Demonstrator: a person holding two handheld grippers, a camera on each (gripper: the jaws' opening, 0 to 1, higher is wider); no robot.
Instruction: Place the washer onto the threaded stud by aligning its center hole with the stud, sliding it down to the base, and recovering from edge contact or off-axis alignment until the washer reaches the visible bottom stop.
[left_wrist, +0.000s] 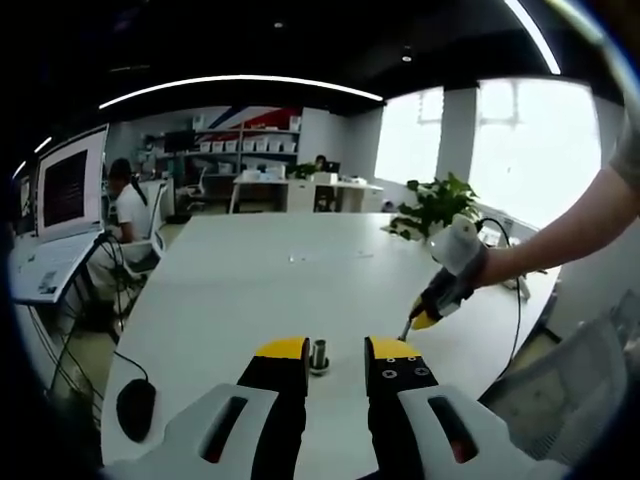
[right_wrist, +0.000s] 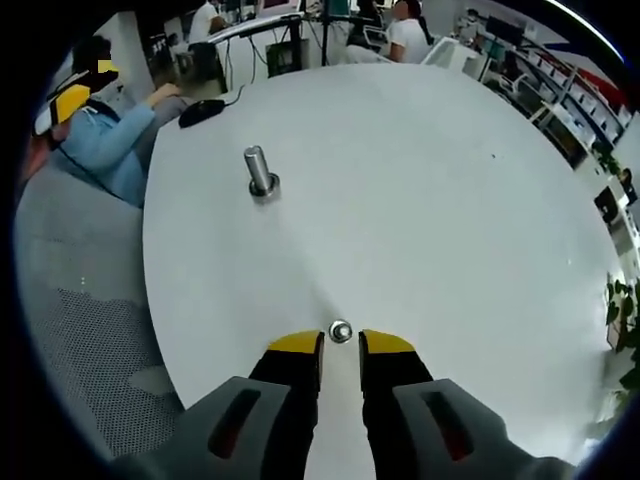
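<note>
Barely started, I'd say. The small silver metal washer (right_wrist: 341, 331) lies flat on the round white worktop (right_wrist: 420, 200), just ahead of the right gripper (right_wrist: 341, 343), fingers apart and empty. The upright threaded steel stud (right_wrist: 259, 171) stands well apart, bare. Left gripper (left_wrist: 336, 350) fingers are apart near the stud. Picking up and threading are left.

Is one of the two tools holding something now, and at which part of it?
Nothing is held. The small silver metal washer lies on the white table just ahead of the open right tool. The left tool is open near the upright metal stud.
</note>
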